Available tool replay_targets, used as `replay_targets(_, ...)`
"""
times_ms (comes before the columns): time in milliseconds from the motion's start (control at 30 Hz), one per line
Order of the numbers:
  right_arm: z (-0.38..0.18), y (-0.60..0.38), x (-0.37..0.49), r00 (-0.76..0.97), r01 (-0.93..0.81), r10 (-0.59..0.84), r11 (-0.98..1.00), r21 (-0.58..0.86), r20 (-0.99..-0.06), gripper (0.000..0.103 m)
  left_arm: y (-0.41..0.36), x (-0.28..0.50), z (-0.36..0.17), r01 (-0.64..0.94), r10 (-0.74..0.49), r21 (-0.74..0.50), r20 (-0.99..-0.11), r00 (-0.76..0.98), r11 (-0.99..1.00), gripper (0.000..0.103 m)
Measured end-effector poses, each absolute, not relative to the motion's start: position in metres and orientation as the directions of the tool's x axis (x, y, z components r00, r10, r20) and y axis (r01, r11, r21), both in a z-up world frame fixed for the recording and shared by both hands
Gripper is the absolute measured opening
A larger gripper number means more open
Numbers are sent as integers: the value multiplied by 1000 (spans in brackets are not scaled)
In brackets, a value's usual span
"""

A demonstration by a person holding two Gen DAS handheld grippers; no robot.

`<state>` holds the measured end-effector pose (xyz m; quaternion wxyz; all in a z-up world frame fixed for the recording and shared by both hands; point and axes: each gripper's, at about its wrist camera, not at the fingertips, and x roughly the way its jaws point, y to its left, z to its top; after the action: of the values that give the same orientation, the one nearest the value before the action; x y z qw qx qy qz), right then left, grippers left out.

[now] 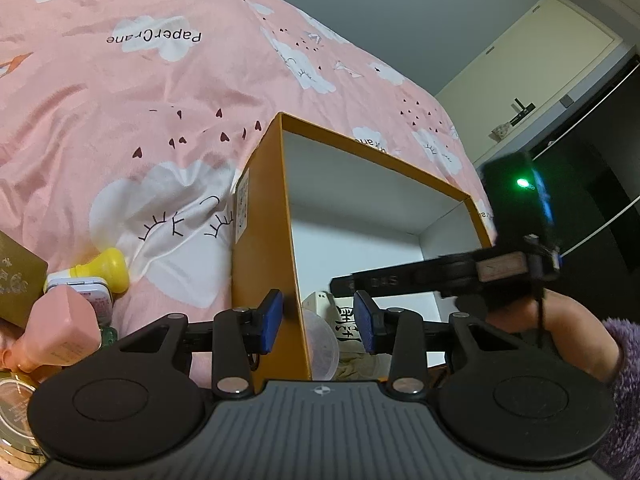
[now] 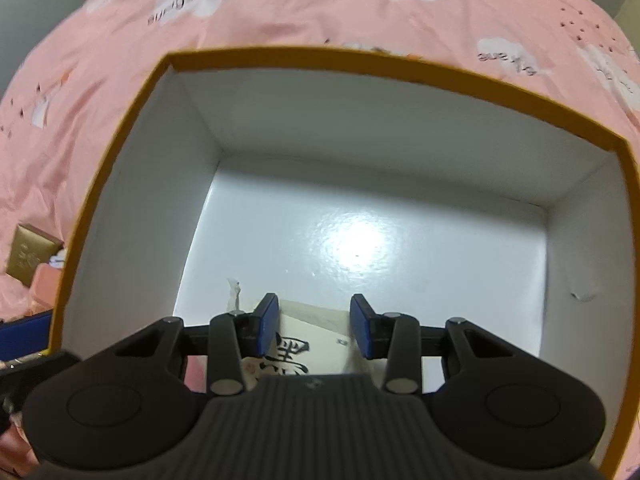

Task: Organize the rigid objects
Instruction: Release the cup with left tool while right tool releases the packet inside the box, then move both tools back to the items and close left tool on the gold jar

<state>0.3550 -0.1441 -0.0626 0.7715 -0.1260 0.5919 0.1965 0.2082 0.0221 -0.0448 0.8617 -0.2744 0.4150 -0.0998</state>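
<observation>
two grippers work at an orange box [image 1: 264, 240] sitting on the pink bedspread [image 1: 120, 120]. the left gripper [image 1: 318, 320] is spread, its pads straddling the box's near wall. the right gripper [image 2: 314, 326], also spread and holding nothing, hovers inside over a cream packet with black characters [image 2: 316, 344]. a pink bottle [image 1: 60, 328], yellow-capped bottle [image 1: 106, 270] and gold box [image 1: 18, 280] lie left of the box.

Both hand-held grippers, left [image 1: 320, 322] and right [image 2: 314, 326], gape wide.

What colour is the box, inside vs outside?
The box is orange-yellow outside and on the rim, plain white inside. The right wrist view shows it best.
</observation>
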Motion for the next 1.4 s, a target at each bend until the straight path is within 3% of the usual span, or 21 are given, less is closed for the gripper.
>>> replay_targets(433, -73, -114, 334, 160, -589, 151, 808, 29, -975, 39, 22, 205, -47, -69, -388, -551, -664, 639, 831, 40)
replay_targets(800, -25, -122, 302, 358, -603, 183, 794, -77, -916, 40, 13, 187, -26, -37, -322, -480, -641, 697, 876, 43)
replay_targets(867, -13, -125, 293, 395, -601, 212, 795, -77, -894, 42, 11, 181, -19, -30, -295, -449, -636, 713, 893, 45)
replay_targets(933, 3, -132, 278, 448, -596, 251, 799, -78, -858, 56, 8, 174, -13, -25, -262, -410, -628, 733, 912, 46)
replay_targets(1000, 15, -137, 261, 505, -597, 295, 798, -81, -811, 66, 8, 165, -7, -21, -232, -375, -616, 753, 927, 51)
replay_targets(1167, 35, -148, 220, 628, -582, 382, 809, -82, -678, 70, 13, 143, 3, -28, -180, -329, -585, 791, 944, 58)
replay_targets(1300, 44, -152, 195, 687, -567, 410, 818, -90, -600, 78, 18, 125, 8, -58, -119, -299, -540, 833, 952, 79)
replay_targets(1400, 46, -154, 181, 699, -570, 432, 818, -79, -570, 81, 21, 112, 10, -62, -92, -269, -522, 848, 961, 83)
